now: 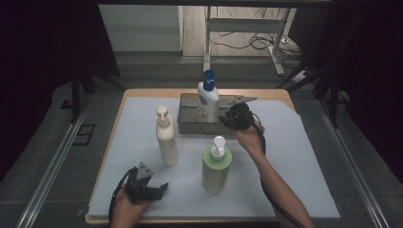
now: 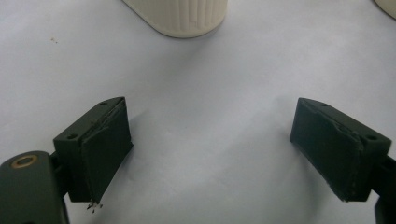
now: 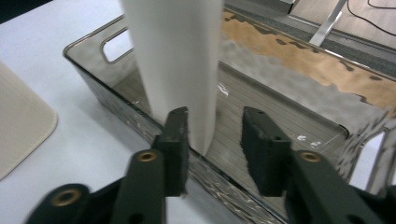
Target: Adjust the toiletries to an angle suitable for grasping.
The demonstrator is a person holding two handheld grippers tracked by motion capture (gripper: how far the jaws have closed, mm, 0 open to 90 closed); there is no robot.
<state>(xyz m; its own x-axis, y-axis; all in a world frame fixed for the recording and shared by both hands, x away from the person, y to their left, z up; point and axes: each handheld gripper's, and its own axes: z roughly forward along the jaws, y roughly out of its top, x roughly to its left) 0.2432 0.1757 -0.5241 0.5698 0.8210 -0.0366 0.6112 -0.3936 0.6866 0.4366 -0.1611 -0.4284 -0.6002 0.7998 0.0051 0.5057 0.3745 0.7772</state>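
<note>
**Right gripper at the blue-capped bottle in the tray**

The blue-capped bottle (image 1: 207, 99) stands upright in the grey tray (image 1: 187, 124) at 12 o'clock on the worktop (image 1: 294, 156). Right gripper (image 1: 229, 118) fingers bracket its base; the gap beside one finger shows no firm clamp yet. Left gripper (image 1: 164, 189) rests at 7 o'clock, fingers apart. Cream bottle (image 1: 167, 136) and green bottle (image 1: 216, 165) remain outside the tray.

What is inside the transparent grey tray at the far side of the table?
The white bottle with a blue pump stands upright inside the tray, at the right tool. The ribbed tray floor around it looks bare; the floor directly under the bottle is covered.
</note>
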